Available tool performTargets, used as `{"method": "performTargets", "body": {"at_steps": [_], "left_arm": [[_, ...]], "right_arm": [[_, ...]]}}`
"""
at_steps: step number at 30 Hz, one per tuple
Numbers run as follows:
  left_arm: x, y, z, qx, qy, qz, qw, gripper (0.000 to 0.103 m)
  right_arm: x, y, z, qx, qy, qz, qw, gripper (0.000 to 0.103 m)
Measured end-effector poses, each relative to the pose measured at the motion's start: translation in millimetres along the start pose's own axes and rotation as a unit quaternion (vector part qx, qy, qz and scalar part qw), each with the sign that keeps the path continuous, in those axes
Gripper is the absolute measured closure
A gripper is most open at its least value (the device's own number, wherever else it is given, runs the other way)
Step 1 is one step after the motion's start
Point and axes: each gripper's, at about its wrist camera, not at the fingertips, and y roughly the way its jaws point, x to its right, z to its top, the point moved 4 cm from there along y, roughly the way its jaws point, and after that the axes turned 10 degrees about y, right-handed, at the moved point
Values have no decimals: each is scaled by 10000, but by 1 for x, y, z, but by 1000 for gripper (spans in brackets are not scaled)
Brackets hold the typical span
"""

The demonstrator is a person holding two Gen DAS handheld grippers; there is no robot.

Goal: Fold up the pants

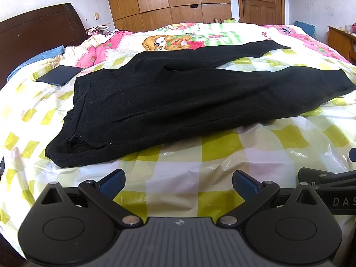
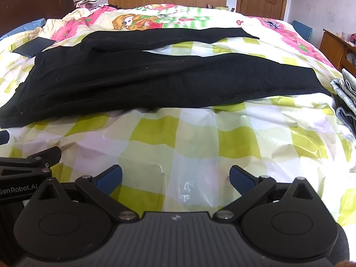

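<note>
Black knitted pants (image 1: 178, 98) lie spread flat on a bed covered by a glossy plastic sheet with yellow-green and white checks (image 1: 200, 155). Their long axis runs across both views, from left to right: the waistband sits at the left of the frame and the two legs open toward the right, the farther leg pointing to the upper right.

In the left wrist view the left gripper (image 1: 178, 184) is at the bottom centre, its blue-padded jaws spread wide with nothing between them; the waistband corner lies ahead and to the left of it, near but apart. In the right wrist view the right gripper (image 2: 175, 179) is also released and empty, and the near edge of the pants (image 2: 155, 82) crosses the frame above it, with a strip of bare checked sheet between.

I judge the left gripper nearer to the waist and the right gripper nearer to the leg cuffs, so each has its own end.
</note>
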Motion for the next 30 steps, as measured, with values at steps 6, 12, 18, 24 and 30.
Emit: {"method": "performTargets", "body": {"at_steps": [6, 12, 18, 24, 30], "left_arm": [[1, 0, 0, -5, 3, 2, 10000, 0], [1, 0, 0, 0, 5, 6, 10000, 0], [1, 0, 1, -4, 5, 5, 10000, 0], [1, 0, 0, 4, 15, 13, 10000, 0], [0, 0, 0, 19, 39, 33, 10000, 0]], "right_arm": [[0, 0, 0, -6, 0, 1, 10000, 1], [0, 0, -1, -16, 3, 4, 10000, 1], [0, 0, -1, -17, 1, 3, 10000, 1], [0, 0, -1, -15, 1, 2, 10000, 1], [0, 0, -1, -16, 0, 1, 10000, 1]]}}
